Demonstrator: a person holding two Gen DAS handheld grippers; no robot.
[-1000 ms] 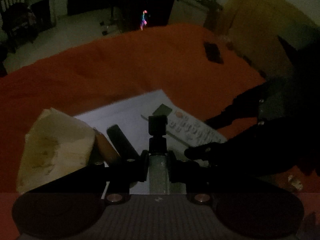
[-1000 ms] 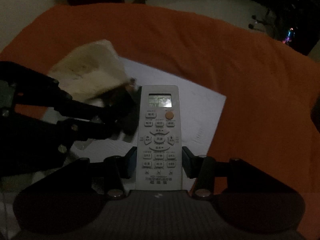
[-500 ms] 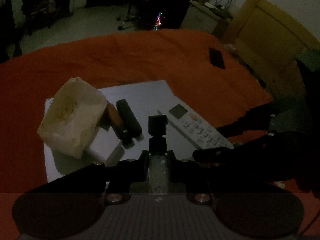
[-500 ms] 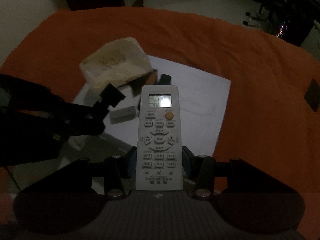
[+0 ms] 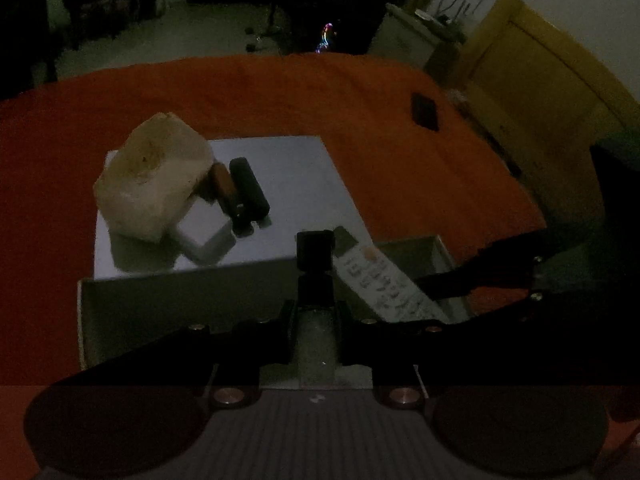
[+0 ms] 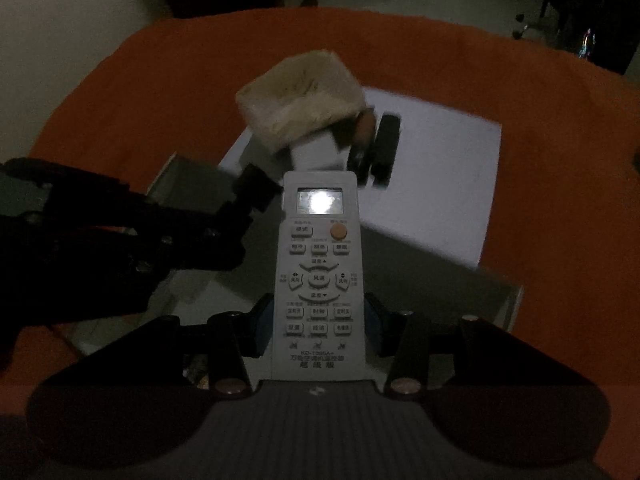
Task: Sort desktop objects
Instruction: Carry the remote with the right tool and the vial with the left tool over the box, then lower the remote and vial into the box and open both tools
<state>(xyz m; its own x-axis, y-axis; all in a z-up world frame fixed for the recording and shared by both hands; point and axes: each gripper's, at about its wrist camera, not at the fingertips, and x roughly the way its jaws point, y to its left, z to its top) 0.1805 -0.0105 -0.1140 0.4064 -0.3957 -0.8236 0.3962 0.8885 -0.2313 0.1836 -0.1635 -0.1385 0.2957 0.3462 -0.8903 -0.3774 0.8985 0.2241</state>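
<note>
Both grippers had drawn back from the white sheet (image 5: 288, 184) since the earlier frames, so that an open box (image 5: 168, 308) had come into view beneath them and the items on the sheet appeared farther off. The right gripper (image 6: 318, 332) was clamped on the lower half of the remote control (image 6: 319, 276), one pad on each long edge, with the display end projecting forward over the box. The left gripper (image 5: 316, 320) was closed tight on a slim upright object with a black cap (image 5: 315, 250); the body between the jaws looked pale and translucent, and its identity could not be determined in the dim light. A cream tissue pack (image 5: 154, 182), a white block (image 5: 206, 234), a brown cylinder (image 5: 224, 188) and a black cylinder (image 5: 250, 190) lay touching or just beside one another on the sheet, which lay on the orange cloth (image 5: 400, 168). A small dark object (image 5: 425, 111) lay well apart from them on the cloth. The remote was judged to be a light, rigid plastic shell with smooth sides, liable to pivot if gripped near one end; a hold across the long edges near mid-length, clear of the buttons, was considered preferable. The tissue pack appeared soft and would compress, so a broad grip across its middle was advised. The cylinders were likely to roll and were best taken across their diameter.
</note>
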